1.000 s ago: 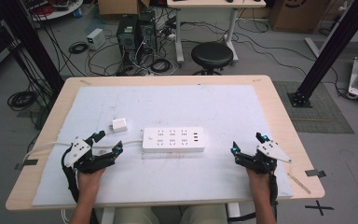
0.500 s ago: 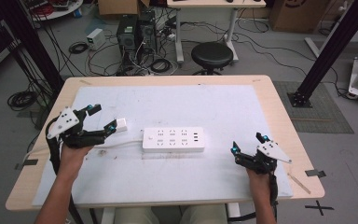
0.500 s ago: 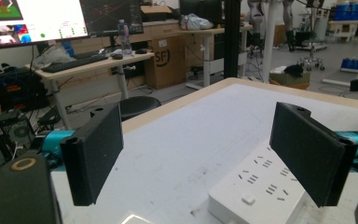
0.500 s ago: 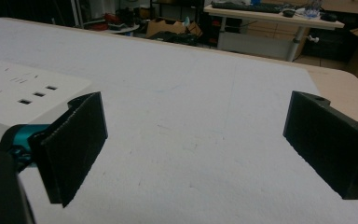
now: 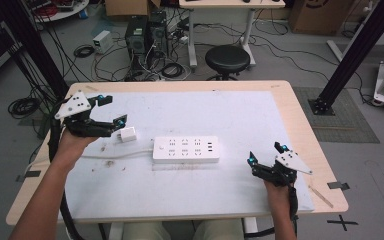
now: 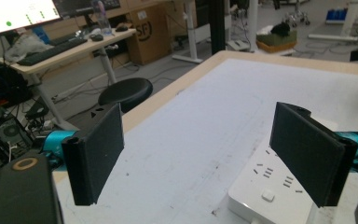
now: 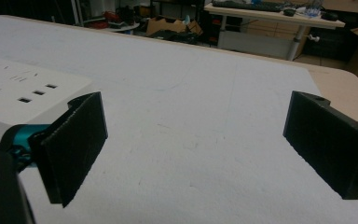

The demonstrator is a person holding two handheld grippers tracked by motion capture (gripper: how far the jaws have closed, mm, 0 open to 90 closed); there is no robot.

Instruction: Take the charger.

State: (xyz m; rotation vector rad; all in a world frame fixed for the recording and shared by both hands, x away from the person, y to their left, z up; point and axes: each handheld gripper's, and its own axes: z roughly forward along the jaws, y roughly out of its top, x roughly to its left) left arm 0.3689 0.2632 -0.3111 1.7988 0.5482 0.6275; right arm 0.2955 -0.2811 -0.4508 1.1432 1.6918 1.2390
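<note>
The power strip [image 5: 186, 149] lies flat mid-counter [image 5: 280, 100], its cord running left. I see my left claw [image 5: 111, 111] spread wide above the counter's left side, just beside the white plug adapter [image 5: 127, 134]. My right claw [image 5: 265, 156] rests near the front right, jaws apart, gripping nothing.

Setting: a lab or engineering workshop. Beyond the wooden table [image 5: 300, 125] stand computer towers [image 5: 142, 32] amid tangled floor cables [image 5: 175, 65], a black stool [image 5: 226, 57], desks with keyboards [image 6: 51, 49], and black frame struts [image 5: 352, 55].
</note>
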